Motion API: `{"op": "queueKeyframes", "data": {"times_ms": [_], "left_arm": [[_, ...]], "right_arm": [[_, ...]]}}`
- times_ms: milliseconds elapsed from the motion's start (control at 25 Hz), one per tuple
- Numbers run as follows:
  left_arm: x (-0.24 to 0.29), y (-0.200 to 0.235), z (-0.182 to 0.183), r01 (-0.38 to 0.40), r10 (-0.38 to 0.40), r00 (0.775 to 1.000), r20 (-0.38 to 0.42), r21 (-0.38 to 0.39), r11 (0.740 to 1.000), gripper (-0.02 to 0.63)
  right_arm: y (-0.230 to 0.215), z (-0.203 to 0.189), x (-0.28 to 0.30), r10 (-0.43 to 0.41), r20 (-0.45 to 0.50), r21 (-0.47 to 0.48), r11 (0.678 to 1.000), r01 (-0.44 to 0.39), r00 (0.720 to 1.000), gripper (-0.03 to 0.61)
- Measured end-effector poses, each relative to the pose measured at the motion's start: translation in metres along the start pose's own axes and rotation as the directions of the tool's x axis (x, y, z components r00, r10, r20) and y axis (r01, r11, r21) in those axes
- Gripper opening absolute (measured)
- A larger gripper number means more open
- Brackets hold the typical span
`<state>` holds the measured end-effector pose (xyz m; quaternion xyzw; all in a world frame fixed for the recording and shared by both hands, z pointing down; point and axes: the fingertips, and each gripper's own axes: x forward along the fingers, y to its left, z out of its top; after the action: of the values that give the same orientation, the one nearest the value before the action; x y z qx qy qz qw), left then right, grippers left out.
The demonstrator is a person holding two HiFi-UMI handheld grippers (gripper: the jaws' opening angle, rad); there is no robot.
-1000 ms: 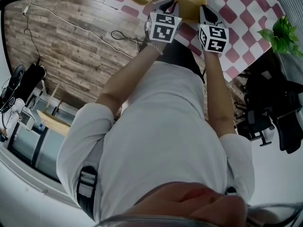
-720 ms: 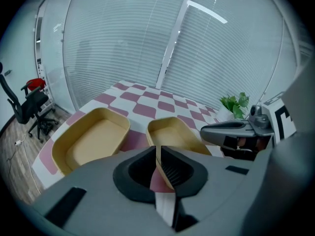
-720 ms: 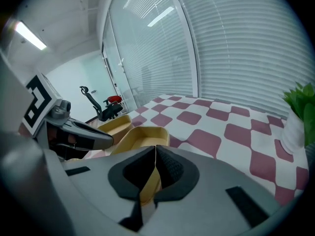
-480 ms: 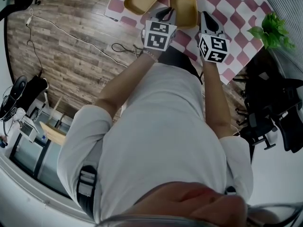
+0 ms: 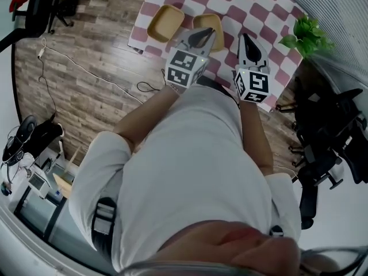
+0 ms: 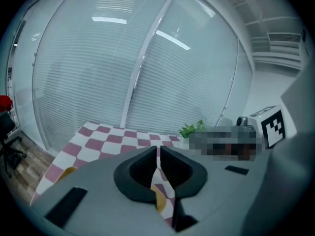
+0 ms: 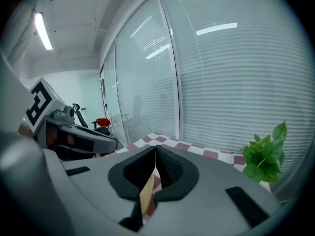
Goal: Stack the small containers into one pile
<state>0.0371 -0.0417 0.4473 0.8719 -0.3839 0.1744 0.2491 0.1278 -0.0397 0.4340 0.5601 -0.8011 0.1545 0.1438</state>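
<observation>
Backed away, your left gripper [image 5: 200, 37] and right gripper [image 5: 247, 41] are closed and empty. The 2 containers [image 5: 165, 23] [image 5: 207, 22] sit unstacked at the tablecloth [image 5: 253, 4] edge.

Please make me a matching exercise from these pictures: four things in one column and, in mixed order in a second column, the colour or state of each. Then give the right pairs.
Things:
1. plant
2. tablecloth
3. left container
4. left gripper

Colour or state:
a. yellow
b. jaws together, holding nothing
c. green
d. pink and white checks

Pairs: 1-c, 2-d, 3-a, 4-b.
</observation>
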Motion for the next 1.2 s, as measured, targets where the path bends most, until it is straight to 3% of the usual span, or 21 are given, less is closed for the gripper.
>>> {"op": "queueKeyframes", "data": {"times_ms": [160, 360, 920, 1200], "left_arm": [[-0.011, -0.015, 0.027, 0.047, -0.048, 0.998, 0.045, 0.028, 0.998, 0.046], [-0.015, -0.027, 0.038, 0.063, -0.067, 0.996, 0.064, 0.074, 0.995, 0.044], [-0.033, -0.053, 0.038, 0.01, -0.02, 0.995, 0.095, 0.109, 0.994, 0.043], [-0.048, -0.041, 0.042, 0.026, -0.039, 0.994, 0.098, 0.135, 0.991, 0.043]], "right_arm": [[0.0, 0.027, -0.022, -0.017, 0.051, -0.004, 1.0, 0.017, 0.999, 0.031], [0.001, 0.035, -0.03, -0.023, 0.073, 0.015, 1.0, 0.021, 0.997, 0.032], [0.012, 0.04, -0.066, 0.048, 0.103, 0.009, 0.999, -0.05, 0.994, 0.032], [0.033, 0.044, -0.06, 0.042, 0.112, 0.012, 0.999, -0.043, 0.993, 0.032]]}}
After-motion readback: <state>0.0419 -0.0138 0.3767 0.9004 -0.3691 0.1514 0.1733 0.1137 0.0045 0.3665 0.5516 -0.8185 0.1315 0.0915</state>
